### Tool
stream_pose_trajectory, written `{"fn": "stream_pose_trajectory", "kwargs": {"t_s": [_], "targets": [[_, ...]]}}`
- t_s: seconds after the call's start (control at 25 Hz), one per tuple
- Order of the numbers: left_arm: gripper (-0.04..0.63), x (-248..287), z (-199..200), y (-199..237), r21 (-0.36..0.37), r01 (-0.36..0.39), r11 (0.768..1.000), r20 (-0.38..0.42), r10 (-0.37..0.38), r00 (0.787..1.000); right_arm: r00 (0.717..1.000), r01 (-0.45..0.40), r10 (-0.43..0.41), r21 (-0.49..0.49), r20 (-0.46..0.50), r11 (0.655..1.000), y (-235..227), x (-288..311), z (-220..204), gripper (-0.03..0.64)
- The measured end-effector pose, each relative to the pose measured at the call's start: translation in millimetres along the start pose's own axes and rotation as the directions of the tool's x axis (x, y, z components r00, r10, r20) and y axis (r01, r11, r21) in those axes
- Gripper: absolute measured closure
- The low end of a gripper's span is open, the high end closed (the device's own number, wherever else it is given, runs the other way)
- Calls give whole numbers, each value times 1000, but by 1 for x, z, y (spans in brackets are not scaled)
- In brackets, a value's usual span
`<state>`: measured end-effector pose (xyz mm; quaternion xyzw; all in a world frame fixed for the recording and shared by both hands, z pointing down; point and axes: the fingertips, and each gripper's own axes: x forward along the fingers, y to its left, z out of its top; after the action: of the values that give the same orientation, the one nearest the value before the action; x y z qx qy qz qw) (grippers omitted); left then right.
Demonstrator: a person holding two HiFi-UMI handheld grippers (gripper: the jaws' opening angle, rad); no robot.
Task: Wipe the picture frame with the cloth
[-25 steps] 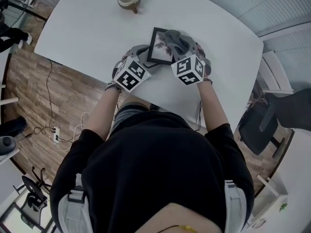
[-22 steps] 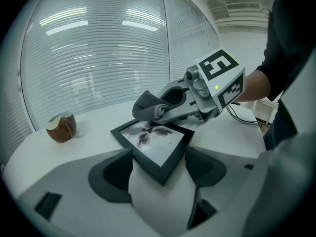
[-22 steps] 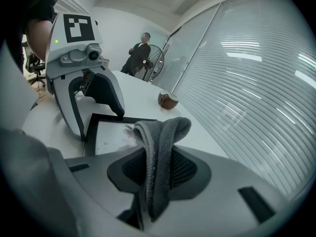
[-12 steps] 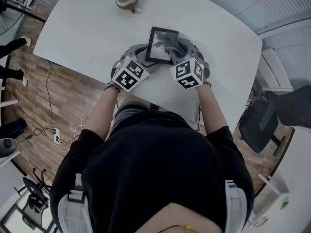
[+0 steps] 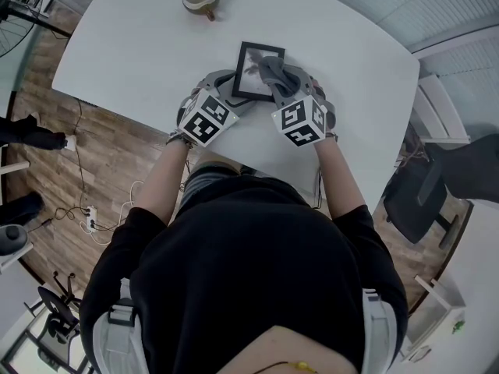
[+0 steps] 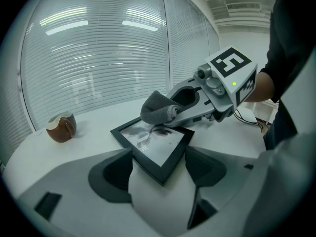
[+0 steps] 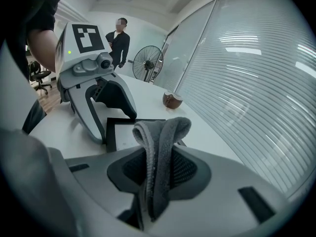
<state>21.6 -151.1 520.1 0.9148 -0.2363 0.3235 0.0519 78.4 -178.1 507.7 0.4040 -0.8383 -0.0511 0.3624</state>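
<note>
Grey cloth (image 7: 159, 144) clenched in my right gripper (image 7: 160, 171) presses the picture frame (image 6: 154, 146); my left gripper (image 6: 159, 163) clamps its corner. Mid-wipe, I judge; next, sweep the glass.

An office is shown. A rounded white desk (image 5: 140, 53) is set on wood-look flooring (image 5: 101, 158). Ahead of the left tool (image 6: 159, 164), tall glass walls are covered by horizontal blinds (image 6: 98, 58). Beyond the right tool (image 7: 158, 169), a pedestal fan (image 7: 146, 62) and a standing person (image 7: 118, 43) are seen. A wheeled office chair (image 7: 37, 73) is placed far to that tool's left. A power strip (image 5: 90, 210) with cables is laid on the floor.
</note>
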Motion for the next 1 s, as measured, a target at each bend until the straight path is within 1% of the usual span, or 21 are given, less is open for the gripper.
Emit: {"fn": "stream_pose_trajectory", "kwargs": {"t_s": [0.4,0.56,1.0], "targets": [[250,1,0,0,-1,0,1000,-7,0,1000,999,-38,38,29,6,999,11,-12,-2,515],[250,1,1,0,3,1,1000,2,-1,1000,999,-47,47,33,9,998,17,-17,-3,515],[250,0,0,0,-3,-1,1000,-5,1,1000,998,-67,66,67,11,996,27,-27,-2,515]]}}
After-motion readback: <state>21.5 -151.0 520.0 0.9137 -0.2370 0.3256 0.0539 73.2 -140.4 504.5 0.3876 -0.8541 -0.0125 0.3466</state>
